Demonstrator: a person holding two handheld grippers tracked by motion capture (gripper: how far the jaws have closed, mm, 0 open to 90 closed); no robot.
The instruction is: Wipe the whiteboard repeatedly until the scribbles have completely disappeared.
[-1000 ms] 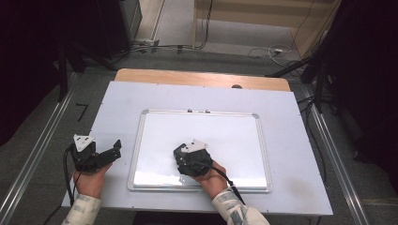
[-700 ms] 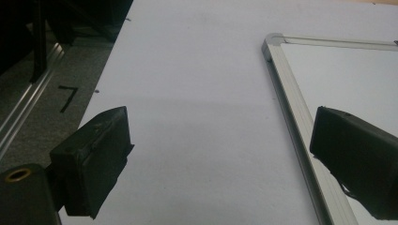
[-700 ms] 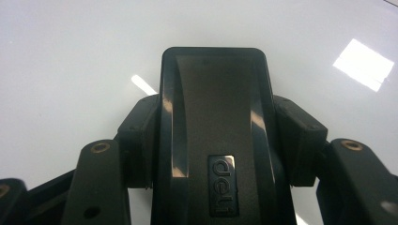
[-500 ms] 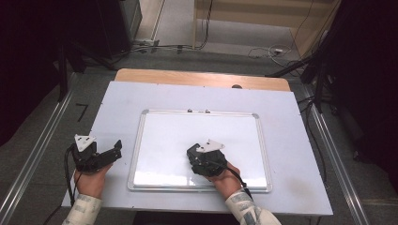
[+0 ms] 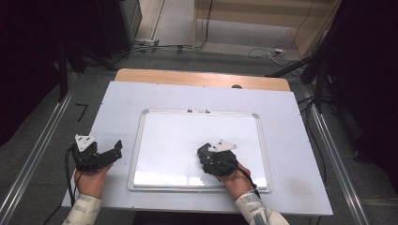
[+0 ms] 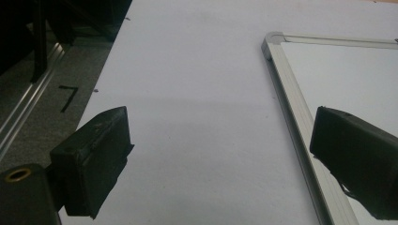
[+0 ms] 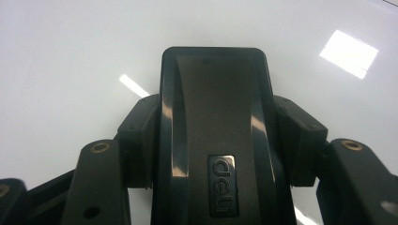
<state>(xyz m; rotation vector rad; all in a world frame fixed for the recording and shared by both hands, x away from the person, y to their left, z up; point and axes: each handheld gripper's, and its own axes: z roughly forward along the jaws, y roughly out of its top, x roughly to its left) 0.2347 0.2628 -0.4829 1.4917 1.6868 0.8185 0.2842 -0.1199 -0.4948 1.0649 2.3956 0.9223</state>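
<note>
A silver-framed whiteboard (image 5: 197, 140) lies flat in the middle of the white table (image 5: 300, 140). My right gripper (image 5: 206, 154) rests over the board's lower right part, shut on a black whiteboard eraser (image 7: 213, 136) that lies flat on the board surface (image 7: 70, 56). The jaws press on the eraser's two long sides. My left gripper (image 5: 115, 149) hovers over the bare table left of the board, jaws wide apart with nothing between them. The board's metal frame (image 6: 291, 112) passes just inside its right jaw.
A wooden strip (image 5: 202, 78) edges the table's far side. Metal rails (image 5: 33, 159) run along both sides of the table, and cables (image 5: 263, 51) lie on the floor beyond it. A black mark (image 6: 68, 97) sits on the floor to the left.
My right gripper has slid to the right across the board with the eraser in its jaws. The left gripper has stayed put.
</note>
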